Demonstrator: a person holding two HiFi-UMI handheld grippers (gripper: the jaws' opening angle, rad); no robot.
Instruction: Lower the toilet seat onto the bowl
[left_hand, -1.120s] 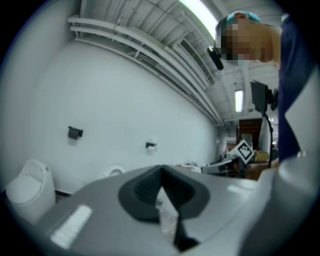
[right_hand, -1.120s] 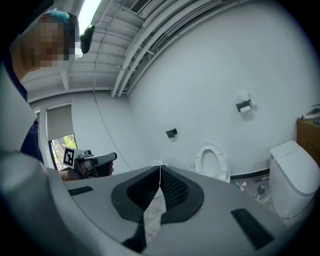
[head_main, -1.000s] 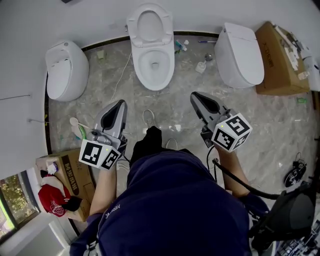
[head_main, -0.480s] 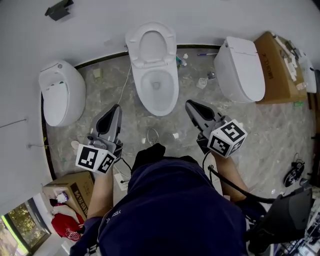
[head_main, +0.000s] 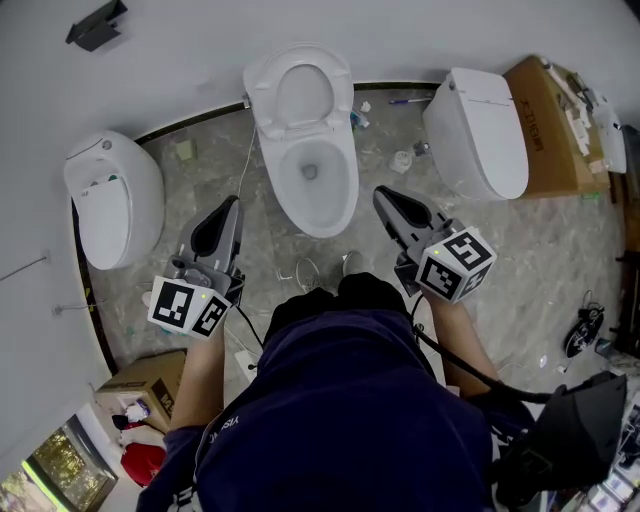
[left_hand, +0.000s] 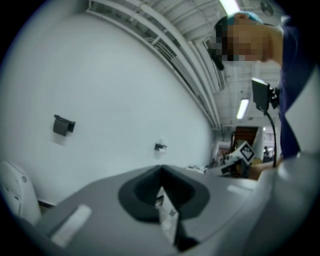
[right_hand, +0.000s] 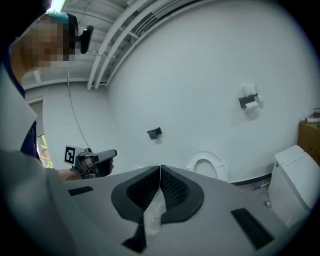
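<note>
The middle white toilet stands against the far wall, its seat raised upright over the open bowl. The right gripper view shows the same raised seat ahead. My left gripper hovers left of the bowl's front, shut and empty. My right gripper hangs just right of the bowl, also shut with nothing in it. Neither touches the toilet. In the left gripper view the left gripper faces only bare wall, with its pads together. In the right gripper view the right gripper shows its pads meeting.
A closed toilet stands at the left and another at the right. A cardboard box sits far right, a second box at lower left. Small litter and a cable lie on the marble floor. A paper holder hangs on the wall.
The person has stepped closer to the middle toilet; both grippers now sit nearer its bowl. Both stay shut.
</note>
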